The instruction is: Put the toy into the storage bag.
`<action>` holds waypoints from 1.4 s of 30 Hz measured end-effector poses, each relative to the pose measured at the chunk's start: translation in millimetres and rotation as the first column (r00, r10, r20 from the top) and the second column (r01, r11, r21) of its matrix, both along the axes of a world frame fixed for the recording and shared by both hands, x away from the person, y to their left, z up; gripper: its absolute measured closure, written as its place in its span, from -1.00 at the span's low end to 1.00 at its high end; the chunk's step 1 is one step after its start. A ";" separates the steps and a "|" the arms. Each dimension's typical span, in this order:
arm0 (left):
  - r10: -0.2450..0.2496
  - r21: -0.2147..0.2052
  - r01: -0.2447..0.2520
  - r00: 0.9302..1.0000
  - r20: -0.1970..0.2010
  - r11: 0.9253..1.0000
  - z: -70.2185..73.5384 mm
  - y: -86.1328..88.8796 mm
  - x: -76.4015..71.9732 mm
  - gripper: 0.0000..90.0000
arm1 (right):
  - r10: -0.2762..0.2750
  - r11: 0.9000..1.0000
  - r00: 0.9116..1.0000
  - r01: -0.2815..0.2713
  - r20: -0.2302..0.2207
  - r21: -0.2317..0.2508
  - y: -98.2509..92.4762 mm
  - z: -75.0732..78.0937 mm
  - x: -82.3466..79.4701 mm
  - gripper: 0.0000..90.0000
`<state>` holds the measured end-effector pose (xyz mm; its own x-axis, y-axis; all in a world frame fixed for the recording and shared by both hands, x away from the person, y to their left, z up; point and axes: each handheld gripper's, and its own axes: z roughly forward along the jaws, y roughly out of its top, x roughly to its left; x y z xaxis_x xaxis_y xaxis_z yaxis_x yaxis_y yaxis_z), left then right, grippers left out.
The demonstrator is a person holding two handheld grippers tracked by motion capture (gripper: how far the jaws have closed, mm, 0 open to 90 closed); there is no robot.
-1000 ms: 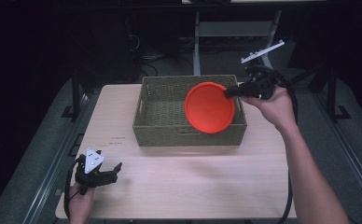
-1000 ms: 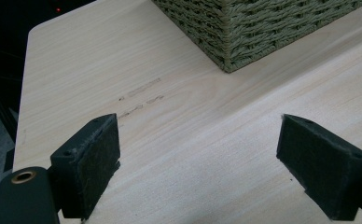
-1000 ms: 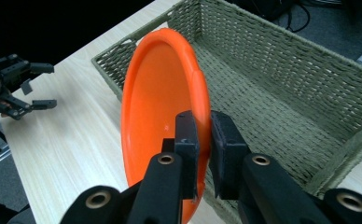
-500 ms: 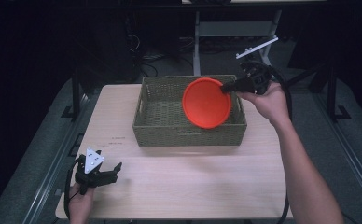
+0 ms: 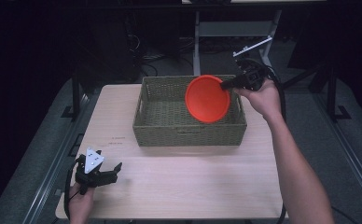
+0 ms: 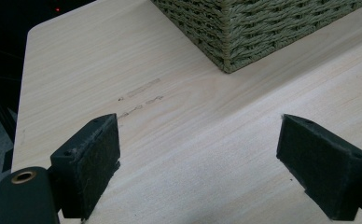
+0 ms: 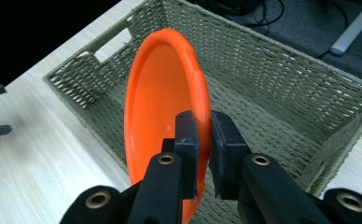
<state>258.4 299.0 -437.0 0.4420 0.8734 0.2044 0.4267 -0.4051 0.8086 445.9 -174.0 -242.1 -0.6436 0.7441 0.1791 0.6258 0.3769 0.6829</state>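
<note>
An orange plate [image 5: 207,98] hangs on edge over the woven basket [image 5: 160,122], its hollow face turned to the camera. My right gripper [image 5: 229,85] is shut on the plate's rim at the basket's right end. In the right gripper view the two black pads [image 7: 187,135] pinch the plate [image 7: 160,102] above the basket's inside [image 7: 281,93]. My left gripper [image 5: 105,173] rests on the table's near left corner, jaws wide apart. Between its pads [image 6: 93,151] lies nothing but bare wood, with a basket corner [image 6: 244,28] beyond.
The pale wooden table [image 5: 184,186] has free room in front of the basket and to its left. Faint pencil marks [image 6: 139,95] lie on the wood near my left gripper. Dark floor, cables and a metal stand [image 5: 235,32] lie beyond the far edge.
My right gripper has carried the orange plate a little to the left and slightly down over the basket. The left gripper has stayed put.
</note>
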 end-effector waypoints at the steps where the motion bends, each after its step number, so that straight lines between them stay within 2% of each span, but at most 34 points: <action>1: 0.001 -0.001 -0.001 1.000 -0.001 1.000 0.2 0.3 -0.1 -0.72 | -0.003 1.000 1.000 0.003 -0.005 0.001 0.0 -1.1 1.3 0.82; 8: -0.001 -0.004 0.001 1.000 0.000 1.000 0.1 -1.4 -0.9 -0.72 | -0.030 0.999 1.000 0.030 -0.001 -0.019 2.5 -10.8 7.6 0.82; 14: -0.003 0.003 0.003 1.000 -0.003 1.000 0.0 -0.9 -0.6 -0.72 | -0.049 0.999 0.999 0.049 -0.007 -0.004 2.5 -17.8 13.3 0.82; 29: -0.006 0.004 0.006 1.000 -0.004 1.000 0.3 -1.3 -0.5 -0.72 | -0.052 0.997 0.998 0.051 -0.032 -0.051 16.2 -34.5 27.3 0.81; 42: -0.005 -0.002 0.005 1.000 -0.002 1.000 0.3 -1.1 -0.6 -0.72 | -0.063 0.997 0.996 0.060 -0.064 -0.052 22.4 -52.3 34.1 0.81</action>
<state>257.8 297.9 -436.7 0.4465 0.8717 0.2019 0.4262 -0.4056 0.8086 480.0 -151.6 -294.3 -0.5842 0.7912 0.1809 0.6916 0.3687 0.6211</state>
